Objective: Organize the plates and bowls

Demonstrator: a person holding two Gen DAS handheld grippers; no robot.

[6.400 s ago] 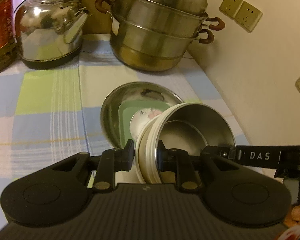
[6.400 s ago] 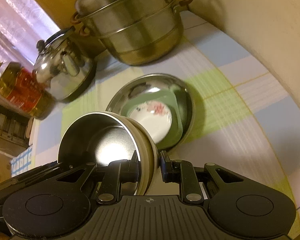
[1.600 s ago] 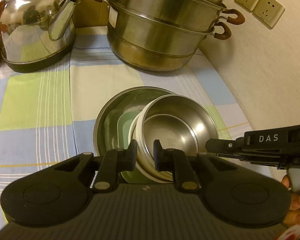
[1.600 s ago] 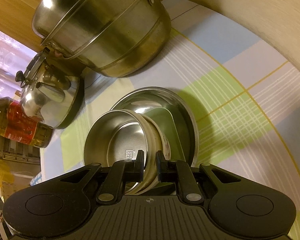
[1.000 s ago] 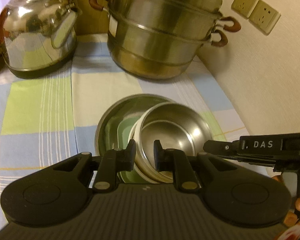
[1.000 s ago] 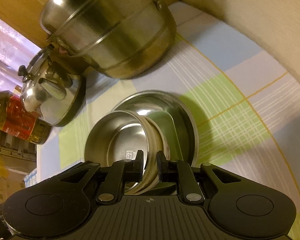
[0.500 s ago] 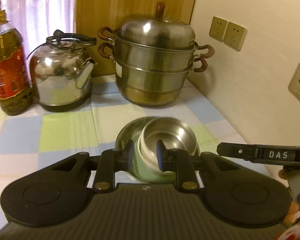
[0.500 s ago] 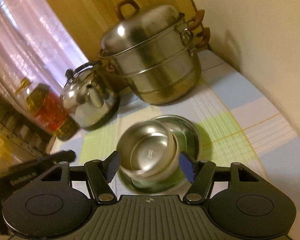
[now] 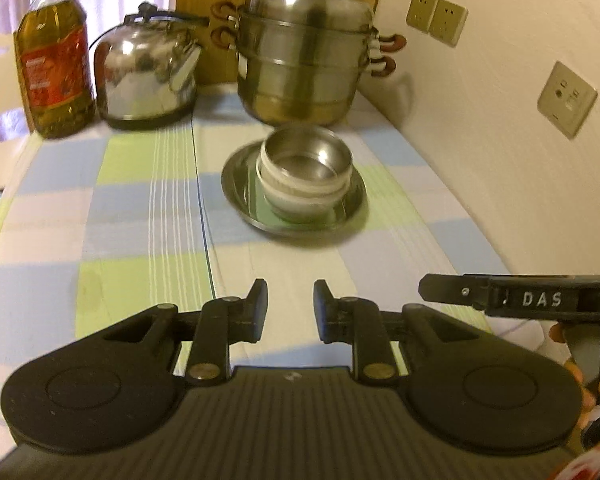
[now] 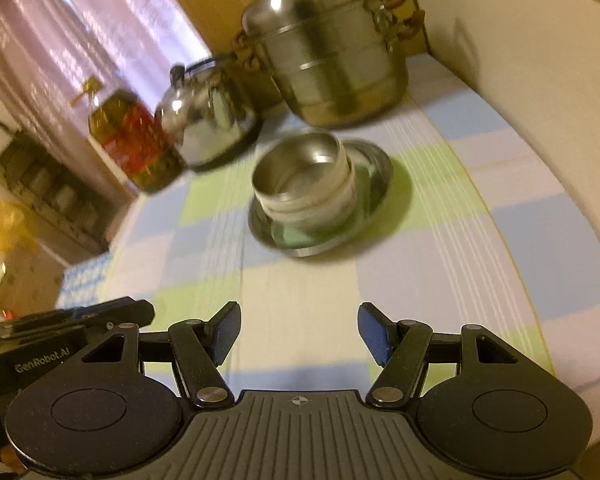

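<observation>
- bowls: a round stainless steel bowl [image 9: 309, 155] sits in a stack of white bowls [image 9: 300, 196] on a green plate, all inside a wide shallow steel dish [image 9: 236, 188] on the checked-cloth desk [image 9: 140, 208]
- left tool [image 9: 290, 308] hangs well back, jaws parted, empty
- right tool [image 10: 298, 334] is spread wider, empty too
- big steel steamer pot [image 9: 304, 60] stands just behind

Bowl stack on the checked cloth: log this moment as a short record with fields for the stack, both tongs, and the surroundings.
stack: steel bowl nested on white bowls, over a green plate, all inside a wide steel dish
left tongs: open, empty, well short of the stack
right tongs: open wide, empty, also short of it
behind stack: tiered steamer pot, kettle, oil bottle
surface: checked tablecloth
image quality: right wrist view blurred
</observation>
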